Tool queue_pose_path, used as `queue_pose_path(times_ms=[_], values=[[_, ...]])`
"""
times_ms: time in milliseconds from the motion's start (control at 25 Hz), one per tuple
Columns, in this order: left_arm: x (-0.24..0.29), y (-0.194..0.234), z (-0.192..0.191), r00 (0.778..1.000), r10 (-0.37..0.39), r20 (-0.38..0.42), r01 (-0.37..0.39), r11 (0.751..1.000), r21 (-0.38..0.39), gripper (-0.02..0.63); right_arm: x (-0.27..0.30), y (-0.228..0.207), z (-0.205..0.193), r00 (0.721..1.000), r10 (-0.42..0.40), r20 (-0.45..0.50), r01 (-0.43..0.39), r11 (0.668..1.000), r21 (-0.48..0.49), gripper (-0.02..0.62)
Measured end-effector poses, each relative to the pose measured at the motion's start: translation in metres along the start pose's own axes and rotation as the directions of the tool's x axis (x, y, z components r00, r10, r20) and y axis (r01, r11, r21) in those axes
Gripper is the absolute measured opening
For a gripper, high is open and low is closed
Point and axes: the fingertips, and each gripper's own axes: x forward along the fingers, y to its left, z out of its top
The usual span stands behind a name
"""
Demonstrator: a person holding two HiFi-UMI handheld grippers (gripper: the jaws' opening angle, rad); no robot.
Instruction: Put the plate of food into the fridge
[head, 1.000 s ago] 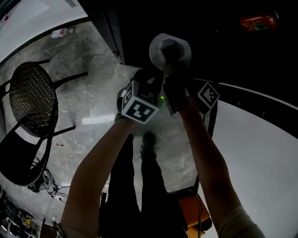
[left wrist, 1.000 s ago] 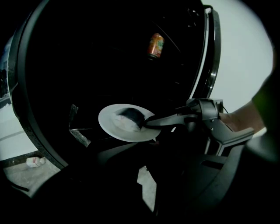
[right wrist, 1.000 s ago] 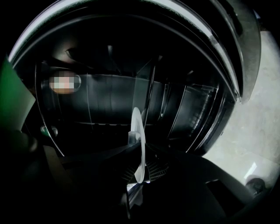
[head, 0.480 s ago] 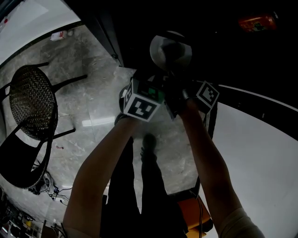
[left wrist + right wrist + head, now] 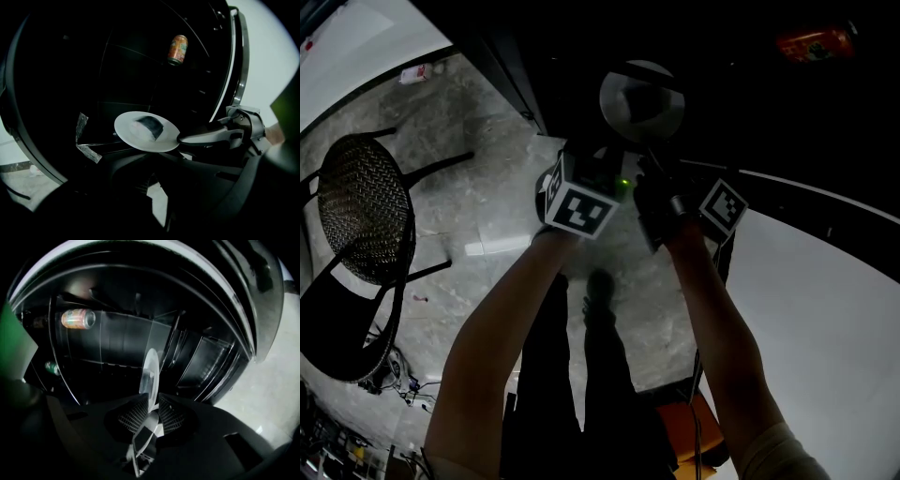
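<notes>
Mid-insertion, the right claw was clamped on the plate rim before the open fridge, the left claw parted, empty; next likely needed a level push inward.

The head camera looks steeply down onto the floor. Each gripper camera faces close into the dark fridge, and all three views share the plate.
</notes>
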Motion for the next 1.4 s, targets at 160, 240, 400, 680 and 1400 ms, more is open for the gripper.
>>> queue_pose_path(times_ms=[160, 240, 400, 680, 1400], values=[[0.000, 0.001, -0.001, 1.000, 0.002, -0.002, -0.002, 1.000, 0.001, 0.011, 0.002, -0.005, 0.002, 1.000, -0.020, 0.004, 0.020, 1.000, -0.005, 0.051], [0.000, 0.002, -0.002, 1.000, 0.000, -0.005, 0.000, 1.000, -0.006, 0.011, 0.004, -0.003, 0.003, 1.000, -0.016, 0.008, 0.016, 1.000, -0.001, 0.040], [-0.006, 0.008, -0.011, 1.000, 0.011, -0.016, -0.011, 1.000, -0.017, 0.011, 0.005, -0.002, 0.005, 1.000, -0.005, 0.024, 0.005, 1.000, 0.012, 0.035], [-0.016, 0.006, -0.023, 1.000, 0.001, -0.020, -0.002, 1.000, -0.020, 0.011, 0.014, 0.001, 0.010, 0.998, 0.028, 0.050, -0.031, 0.998, 0.046, 0.032], [-0.030, -0.005, -0.032, 0.999, -0.028, -0.023, 0.029, 0.999, 0.033, 0.011, 0.031, 0.010, 0.018, 0.994, 0.069, 0.085, -0.076, 0.994, 0.080, 0.032]])
